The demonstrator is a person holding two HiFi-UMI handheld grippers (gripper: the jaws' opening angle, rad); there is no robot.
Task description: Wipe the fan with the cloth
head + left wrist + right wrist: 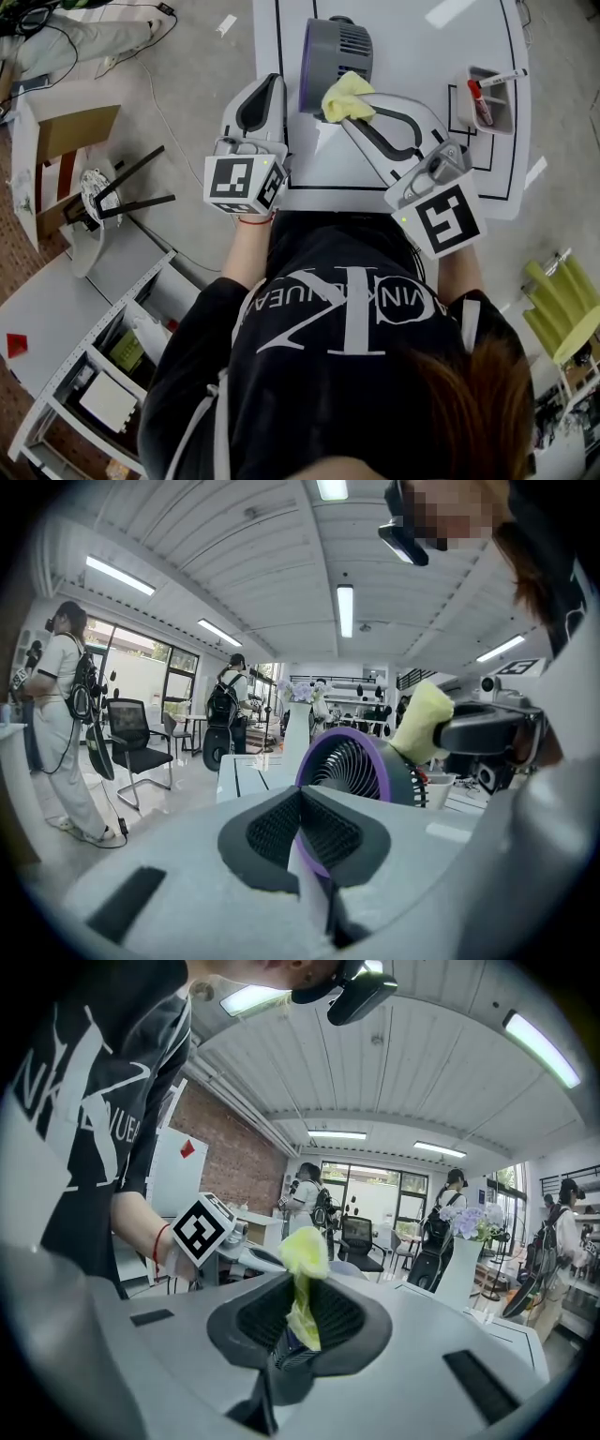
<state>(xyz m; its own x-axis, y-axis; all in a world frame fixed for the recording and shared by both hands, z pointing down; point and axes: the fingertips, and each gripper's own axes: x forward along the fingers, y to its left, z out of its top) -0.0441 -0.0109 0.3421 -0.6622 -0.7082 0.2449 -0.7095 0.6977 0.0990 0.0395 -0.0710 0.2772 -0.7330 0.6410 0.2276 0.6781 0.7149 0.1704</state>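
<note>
Right hand-held gripper (pixel 345 115) clamping cloth (pixel 349 92) against fan (pixel 336 47), left hand-held gripper (pixel 271 84) closed beside it

Head view: I look from above the person's head, steeply down; the torso fills the lower frame, the white table (pixel 412 47) lies along the top.
Left gripper view: I ride low on the left gripper (pixel 302 799), facing along its jaws; the fan (pixel 352 766) is near, at centre.
Right gripper view: same mounting on the right gripper (pixel 298 1312); the cloth (pixel 302 1260) is very close, at centre.
Shared: the cloth shows in all three views, the fan in the head and left gripper views.
</note>
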